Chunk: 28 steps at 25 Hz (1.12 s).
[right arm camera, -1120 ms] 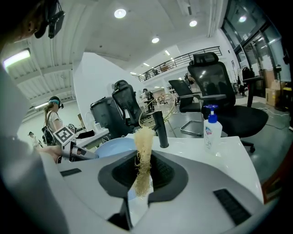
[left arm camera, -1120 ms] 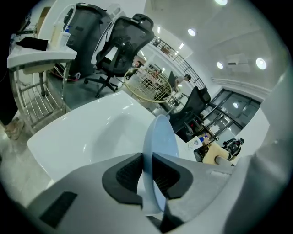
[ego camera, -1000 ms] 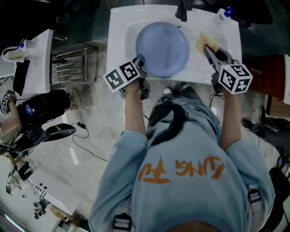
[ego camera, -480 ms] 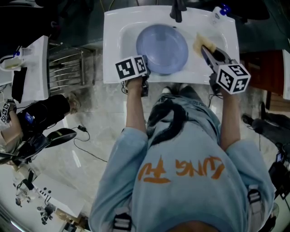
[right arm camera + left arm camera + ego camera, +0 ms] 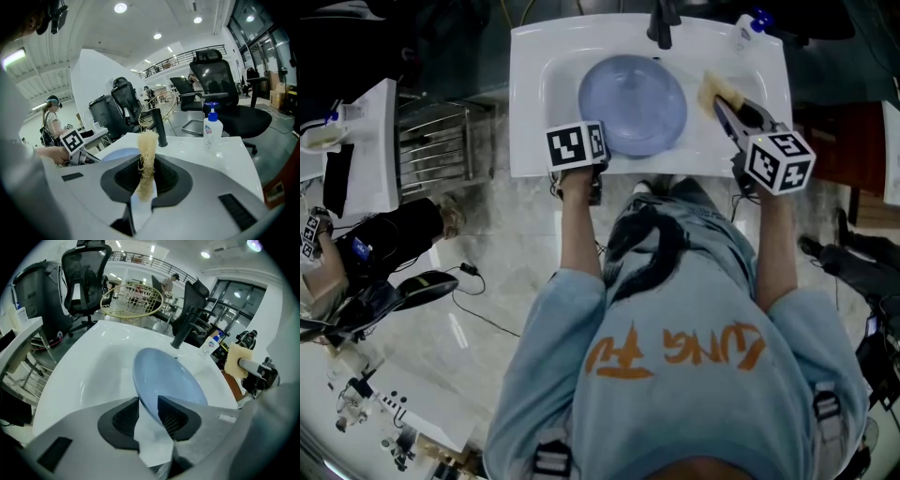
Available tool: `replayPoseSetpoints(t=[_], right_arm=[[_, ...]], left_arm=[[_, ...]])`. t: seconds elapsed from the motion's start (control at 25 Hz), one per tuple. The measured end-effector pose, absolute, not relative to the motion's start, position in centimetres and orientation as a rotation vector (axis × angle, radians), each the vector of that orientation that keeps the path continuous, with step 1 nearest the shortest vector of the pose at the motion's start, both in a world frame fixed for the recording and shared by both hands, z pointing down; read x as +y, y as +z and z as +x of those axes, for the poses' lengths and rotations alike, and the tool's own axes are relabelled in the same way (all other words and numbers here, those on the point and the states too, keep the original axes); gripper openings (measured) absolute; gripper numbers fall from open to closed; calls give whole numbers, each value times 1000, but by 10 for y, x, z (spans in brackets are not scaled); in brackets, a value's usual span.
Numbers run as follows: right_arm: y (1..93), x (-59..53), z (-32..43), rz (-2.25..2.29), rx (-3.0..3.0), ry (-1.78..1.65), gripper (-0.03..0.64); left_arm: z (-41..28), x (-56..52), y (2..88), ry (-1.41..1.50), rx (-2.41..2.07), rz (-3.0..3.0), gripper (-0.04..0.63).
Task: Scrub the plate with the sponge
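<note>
A pale blue plate lies in the white sink, under the faucet. My left gripper is at the plate's near-left rim. The rim passes between its jaws, which have just been opening; a gap shows on the left pad's side, so this gripper is open. My right gripper hovers over the sink's right ledge, shut on a yellow fibrous sponge. The sponge is off to the right of the plate and does not touch it.
A soap pump bottle stands at the sink's back right corner. A metal rack and a white side table are left of the sink. Cables and dark gear lie on the floor, with another person's arm at the far left.
The left gripper's marker cube has rolled from tilted to square and shifted a little right along the plate's rim. The right gripper with the sponge has stayed put.
</note>
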State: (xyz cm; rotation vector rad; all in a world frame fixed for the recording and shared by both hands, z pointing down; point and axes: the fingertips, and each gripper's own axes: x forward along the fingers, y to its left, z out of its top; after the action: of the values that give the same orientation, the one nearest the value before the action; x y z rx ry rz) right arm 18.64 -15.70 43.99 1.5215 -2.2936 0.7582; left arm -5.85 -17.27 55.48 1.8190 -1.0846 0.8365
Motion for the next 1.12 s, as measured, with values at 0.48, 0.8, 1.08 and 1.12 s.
replayPoseSetpoints(t=[0.48, 0.8, 1.08, 1.12], right_arm=[[442, -161, 166, 1435, -2336, 751, 46], [442, -155, 159, 1420, -2350, 755, 46], [442, -153, 156, 1422, -2364, 759, 46], [442, -153, 154, 1422, -2370, 757, 46]], left_arm=[[-88, -174, 543, 702, -1256, 1766, 165], [-88, -173, 526, 576, -1297, 1842, 198], [-76, -172, 500, 522, -1248, 1988, 202], [-75, -173, 497, 511, -1252, 2004, 198]])
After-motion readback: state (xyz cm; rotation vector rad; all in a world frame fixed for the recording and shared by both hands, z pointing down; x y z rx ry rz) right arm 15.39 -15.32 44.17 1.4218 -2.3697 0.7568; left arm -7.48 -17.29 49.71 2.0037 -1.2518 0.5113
